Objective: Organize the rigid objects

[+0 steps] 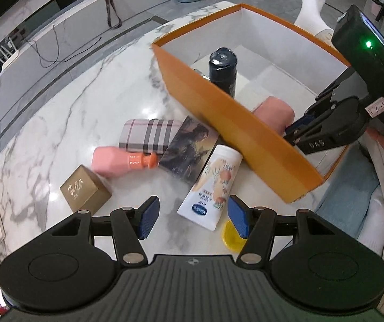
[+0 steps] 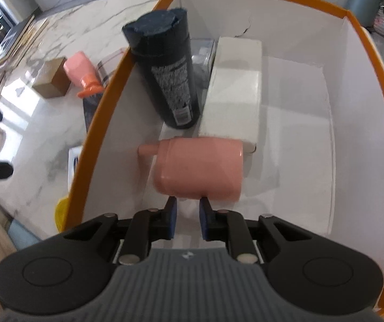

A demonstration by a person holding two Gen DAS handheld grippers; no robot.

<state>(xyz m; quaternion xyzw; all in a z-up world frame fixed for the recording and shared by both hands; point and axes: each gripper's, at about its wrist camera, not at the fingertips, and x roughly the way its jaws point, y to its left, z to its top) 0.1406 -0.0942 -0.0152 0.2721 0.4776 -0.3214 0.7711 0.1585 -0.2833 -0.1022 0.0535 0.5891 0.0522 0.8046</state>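
1. Left wrist view: left gripper [image 1: 190, 218] hovers low over the marble table [image 1: 71, 102], its blue pads spread wide with nothing between them. It straddles the bottom end of the white lotion tube [image 1: 213, 185], probably lined up to take that item next

2. Left wrist view: things waiting on the table: gold box [image 1: 84, 191], pink bottle [image 1: 117, 159] lying on its side with an orange cap, plaid case [image 1: 149, 134], dark picture card [image 1: 188, 150] overlapping the case, and a yellow lid [image 1: 231, 237] partly behind the right pad. All sit just beside the orange box [image 1: 245, 139], presumably staged there for short transfers

3. Left wrist view: right gripper [image 1: 299, 131] reaches over the near wall into the box, next to a pink cup [image 1: 273, 112]; its pad state cannot be read here. A dark bottle [image 1: 222, 69] stands upright inside

4. Right wrist view: right gripper [image 2: 186, 209] has its pads a narrow gap apart, tips at the cup's [image 2: 197, 169] underside edge. Whether they pinch its rim or have let go, I cannot tell

5. Right wrist view: cup lies on its side on the floor of the orange box [image 2: 374, 61], handle toward the left wall, base touching a white carton [image 2: 235, 88]. Dark bottle [image 2: 168, 72] stands against the left wall, just beside the carton. Judgement: items are packed tight into one corner to save floor space; a cup lying down may roll
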